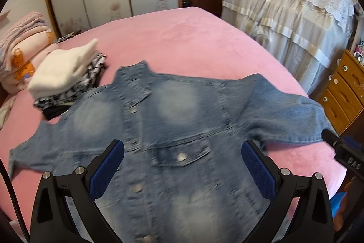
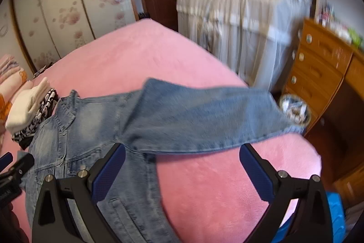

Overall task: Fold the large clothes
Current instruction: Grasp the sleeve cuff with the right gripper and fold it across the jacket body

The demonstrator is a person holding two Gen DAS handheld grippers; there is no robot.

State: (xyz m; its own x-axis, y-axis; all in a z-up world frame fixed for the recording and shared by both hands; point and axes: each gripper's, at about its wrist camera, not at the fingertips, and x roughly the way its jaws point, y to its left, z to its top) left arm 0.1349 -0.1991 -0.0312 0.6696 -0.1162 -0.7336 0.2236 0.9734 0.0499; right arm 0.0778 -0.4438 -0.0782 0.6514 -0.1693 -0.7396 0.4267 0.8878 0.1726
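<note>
So you've got the denim jacket (image 1: 163, 129) laid front-up and buttoned on the pink bed (image 1: 182, 38), collar pointing away from you, both sleeves stretched out sideways. Your left gripper (image 1: 182, 165) is spread wide over the chest pocket with nothing in it, and the right gripper (image 2: 182, 165) is also wide open, hovering near the armpit of the right sleeve (image 2: 204, 120), holding nothing.

Looks to me like the sleeve fold is up next. I'd grab the right sleeve near the cuff, which hangs close to the bed edge, and swing it flat across the chest. Denim is stiff, so pinch through both layers. Maybe pin the shoulder seam with the left one so the body doesn't drag. Watch the stack of folded clothes (image 1: 66, 74), it's touching the left shoulder.
</note>
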